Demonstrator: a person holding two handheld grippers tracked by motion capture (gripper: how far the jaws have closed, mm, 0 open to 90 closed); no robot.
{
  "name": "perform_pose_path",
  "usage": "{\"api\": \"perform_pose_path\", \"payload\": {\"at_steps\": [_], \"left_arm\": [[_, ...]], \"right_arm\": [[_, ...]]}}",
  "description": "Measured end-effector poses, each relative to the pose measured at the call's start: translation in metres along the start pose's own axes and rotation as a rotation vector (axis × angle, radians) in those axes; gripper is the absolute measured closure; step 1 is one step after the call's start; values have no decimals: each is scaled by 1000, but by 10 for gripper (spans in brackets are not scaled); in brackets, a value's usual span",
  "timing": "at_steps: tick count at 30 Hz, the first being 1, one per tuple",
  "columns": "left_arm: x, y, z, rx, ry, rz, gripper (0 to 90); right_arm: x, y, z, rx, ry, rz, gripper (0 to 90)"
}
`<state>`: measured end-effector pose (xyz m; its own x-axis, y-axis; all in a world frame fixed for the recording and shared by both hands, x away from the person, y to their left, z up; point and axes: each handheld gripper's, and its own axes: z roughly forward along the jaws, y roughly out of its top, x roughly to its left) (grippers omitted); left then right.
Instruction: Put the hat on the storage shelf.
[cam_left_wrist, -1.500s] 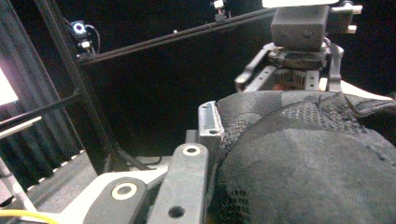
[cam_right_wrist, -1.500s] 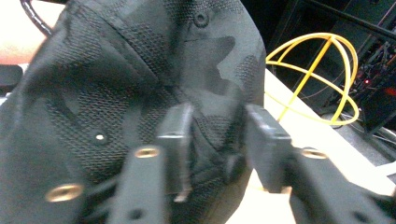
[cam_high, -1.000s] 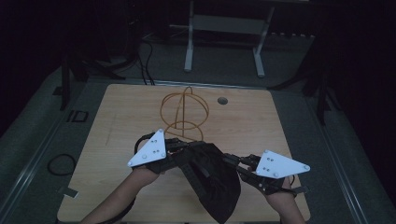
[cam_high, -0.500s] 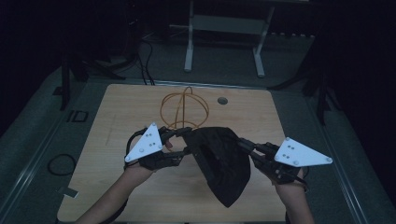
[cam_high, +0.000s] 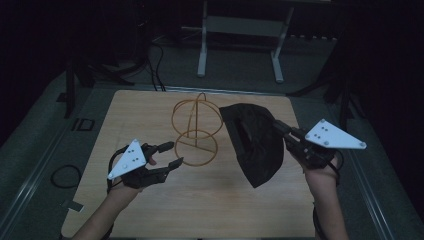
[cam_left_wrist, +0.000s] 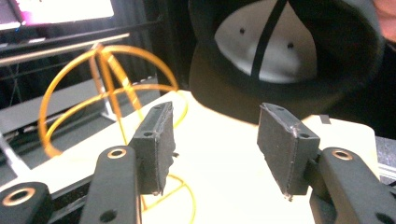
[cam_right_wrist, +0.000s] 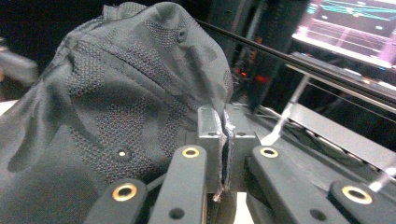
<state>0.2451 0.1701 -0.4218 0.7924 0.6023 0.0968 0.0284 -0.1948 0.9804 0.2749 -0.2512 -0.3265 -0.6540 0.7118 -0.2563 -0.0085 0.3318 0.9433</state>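
A black cap (cam_high: 255, 145) hangs over the right half of the wooden table (cam_high: 145, 107), its opening turned towards the orange wire stand (cam_high: 196, 130). My right gripper (cam_high: 278, 128) is shut on the cap's edge; in the right gripper view its jaws (cam_right_wrist: 224, 130) pinch the mesh fabric (cam_right_wrist: 116, 102). My left gripper (cam_high: 172, 154) sits low at the left of the stand, apart from the cap. Its jaws have just been opening and nothing is between them (cam_left_wrist: 224, 140). Ahead of them are the cap's pale lining (cam_left_wrist: 280, 51) and the stand (cam_left_wrist: 107, 88).
A pale metal frame (cam_high: 240, 30) stands on the floor behind the table. A cable loop (cam_high: 65, 176) lies on the floor at the left. A lit screen (cam_right_wrist: 355, 23) glows in the dark background.
My left gripper let go of the cap, opened and drew back to the left. My right gripper carried the cap up and to the right, beside the stand.
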Motion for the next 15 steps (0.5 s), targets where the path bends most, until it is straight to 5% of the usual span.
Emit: {"api": "perform_pose_path", "payload": {"at_steps": [7, 15], "left_arm": [[5, -30, -16, 37, 66, -61, 383], [2, -69, -30, 88, 153, -114, 21]], "right_arm": [[-23, 15, 24, 21, -97, 2, 874], [-30, 45, 65, 50, -155, -51, 874]]}}
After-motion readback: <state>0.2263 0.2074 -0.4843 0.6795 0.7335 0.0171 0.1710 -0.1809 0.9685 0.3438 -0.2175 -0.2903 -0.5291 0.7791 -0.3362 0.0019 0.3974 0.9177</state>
